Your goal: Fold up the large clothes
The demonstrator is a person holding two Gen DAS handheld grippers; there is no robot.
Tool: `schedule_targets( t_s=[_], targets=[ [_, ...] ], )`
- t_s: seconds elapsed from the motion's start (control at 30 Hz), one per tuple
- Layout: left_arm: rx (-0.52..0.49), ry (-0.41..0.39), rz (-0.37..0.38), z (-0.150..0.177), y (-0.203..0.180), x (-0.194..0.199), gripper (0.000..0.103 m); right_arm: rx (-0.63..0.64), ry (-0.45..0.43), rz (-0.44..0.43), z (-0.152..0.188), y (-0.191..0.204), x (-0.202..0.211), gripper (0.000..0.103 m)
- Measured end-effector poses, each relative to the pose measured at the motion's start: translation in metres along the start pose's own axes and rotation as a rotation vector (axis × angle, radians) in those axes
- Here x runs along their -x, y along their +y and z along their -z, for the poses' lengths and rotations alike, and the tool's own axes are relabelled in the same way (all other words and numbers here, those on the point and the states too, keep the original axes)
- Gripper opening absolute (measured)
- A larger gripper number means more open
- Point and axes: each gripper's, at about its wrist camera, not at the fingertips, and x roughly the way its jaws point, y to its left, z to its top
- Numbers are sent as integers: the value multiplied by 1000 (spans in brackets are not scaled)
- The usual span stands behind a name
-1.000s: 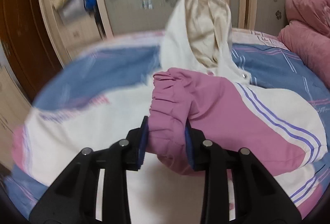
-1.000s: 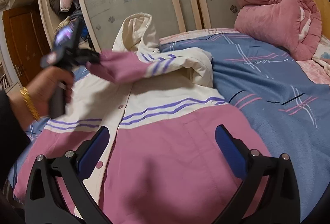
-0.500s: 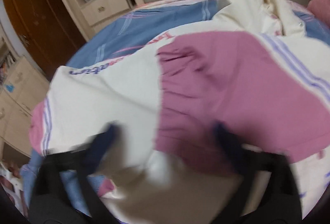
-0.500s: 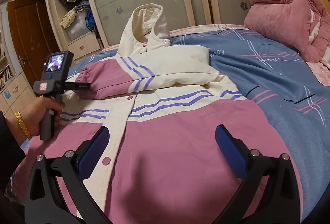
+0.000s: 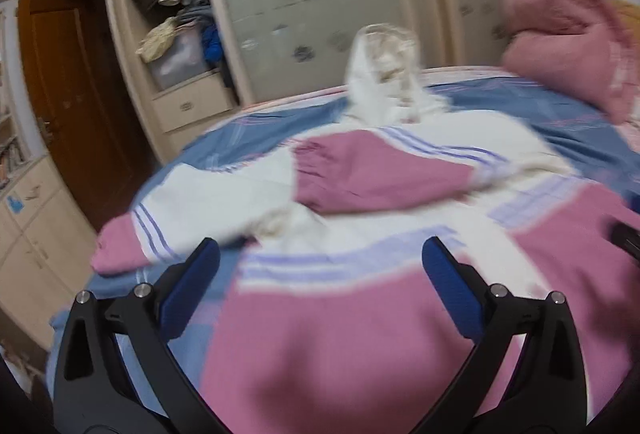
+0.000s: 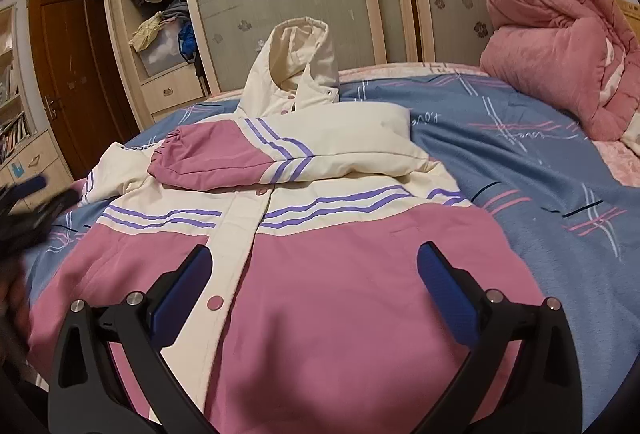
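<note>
We hold our left gripper (image 5: 320,274) with its jaws spread wide and nothing between them; our right gripper (image 6: 312,282) likewise gapes wide, gripping nothing.

A hooded jacket (image 6: 312,274) lies face up and buttoned shut, spread flat directly ahead of and beneath the right gripper (image 6: 310,290). Its lower body is pink; the chest is cream, crossed by paired purple stripes. One sleeve (image 6: 256,154), cream with a pink cuff, lies folded across the chest, beyond the gripper. The cream hood (image 6: 298,62) stands upright at the far end. The other sleeve (image 5: 168,222) trails out ahead and left of the left gripper (image 5: 320,286).
</note>
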Motion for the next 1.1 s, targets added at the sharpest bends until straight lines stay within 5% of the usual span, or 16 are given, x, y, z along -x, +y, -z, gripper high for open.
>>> schedule_targets(
  t_s=[0.13, 0.3, 0.53, 1.1],
  targets=[
    [73, 5, 99, 34, -11, 34, 101, 11, -27, 22, 6, 0, 17, 102],
    [161, 27, 125, 54, -13, 36, 101, 52, -53, 55, 21, 1, 40, 102],
    [214, 33, 65, 60, 11, 29, 101, 55, -89, 86, 23, -7, 55, 102],
    [225, 56, 110, 62, 15, 30, 101, 89, -70, 82, 26, 10, 40, 102]
  ],
)
